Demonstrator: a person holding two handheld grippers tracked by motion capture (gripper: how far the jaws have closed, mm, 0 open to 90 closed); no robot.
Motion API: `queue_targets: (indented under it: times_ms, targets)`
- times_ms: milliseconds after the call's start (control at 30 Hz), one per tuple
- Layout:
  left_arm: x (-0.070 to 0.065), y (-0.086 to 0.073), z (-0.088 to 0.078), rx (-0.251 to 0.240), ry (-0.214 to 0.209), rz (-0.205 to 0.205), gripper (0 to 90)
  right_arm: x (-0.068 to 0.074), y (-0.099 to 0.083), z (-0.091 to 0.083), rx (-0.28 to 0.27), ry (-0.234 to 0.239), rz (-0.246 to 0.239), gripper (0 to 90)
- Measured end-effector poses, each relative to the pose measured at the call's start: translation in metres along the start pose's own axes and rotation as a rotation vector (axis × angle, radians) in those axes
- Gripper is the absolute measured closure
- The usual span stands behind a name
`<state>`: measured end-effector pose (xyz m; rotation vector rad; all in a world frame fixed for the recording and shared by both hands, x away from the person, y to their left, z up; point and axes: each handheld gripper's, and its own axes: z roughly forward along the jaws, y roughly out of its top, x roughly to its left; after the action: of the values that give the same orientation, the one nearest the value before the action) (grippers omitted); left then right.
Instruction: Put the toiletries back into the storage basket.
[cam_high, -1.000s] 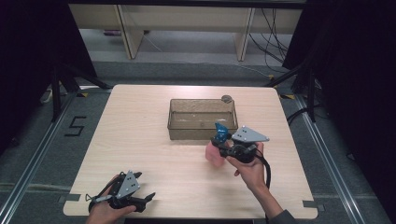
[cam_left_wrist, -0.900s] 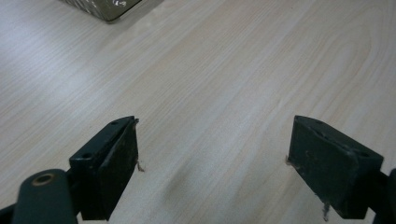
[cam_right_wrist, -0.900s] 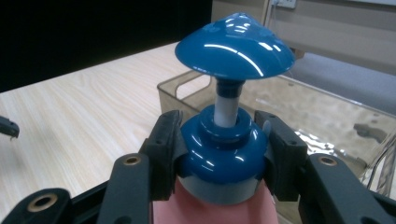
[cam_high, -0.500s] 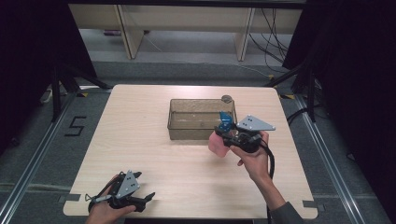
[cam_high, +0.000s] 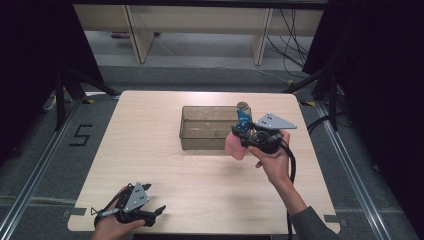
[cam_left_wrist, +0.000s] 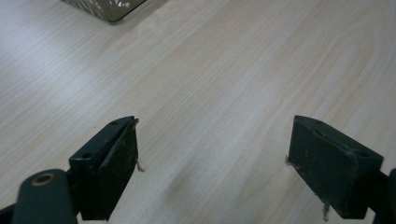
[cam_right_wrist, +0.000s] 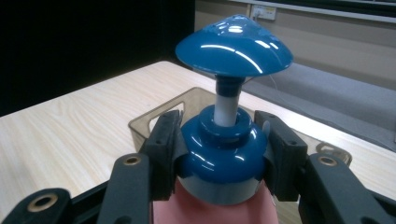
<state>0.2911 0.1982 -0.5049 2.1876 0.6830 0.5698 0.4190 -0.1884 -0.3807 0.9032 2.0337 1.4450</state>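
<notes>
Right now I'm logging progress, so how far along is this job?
Done: the right gripper is shut on the pink bottle at its blue pump cap and has it off the table. In hand: holding it by the smoky bin. Left: probably setting it inside. The left gripper rests open.

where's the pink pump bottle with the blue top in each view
High view: the pink pump bottle is right of centre, held in the right claw at the near right corner of the brown bin.
Left gripper view: not in it; a corner of the bin sits at the top edge.
Right gripper view: bottom centre, its blue collar clamped between the jaws.
Shared landmark: the brown bin.
</notes>
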Motion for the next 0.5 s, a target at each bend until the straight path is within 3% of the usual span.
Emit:
queue_targets:
  times_ms: [33, 100, 200, 233, 300, 500]
  targets:
    - [0.001, 0.000, 0.000, 0.005, 0.018, 0.012, 15.5, -0.002, 0.002, 0.001, 0.001, -0.010, 0.003, 53.7]
    - [0.000, 0.000, 0.001, -0.008, 0.003, -0.007, 15.5, -0.003, 0.004, 0.003, 0.005, -0.011, -0.006, 53.7]
    - [0.000, 0.000, 0.000, 0.001, -0.001, 0.001, 15.5, -0.005, 0.006, 0.004, -0.002, -0.006, 0.003, 53.7]
    - [0.000, 0.000, 0.000, 0.003, -0.002, 0.001, 15.5, -0.005, 0.007, 0.003, 0.011, -0.024, 0.016, 53.7]
    - [0.000, 0.000, 0.000, 0.000, 0.001, -0.002, 15.5, -0.009, 0.009, 0.005, -0.009, -0.024, -0.005, 53.7]
    - [0.000, 0.000, 0.000, 0.001, 0.003, -0.001, 15.5, -0.011, 0.014, 0.006, -0.002, -0.033, 0.002, 53.7]
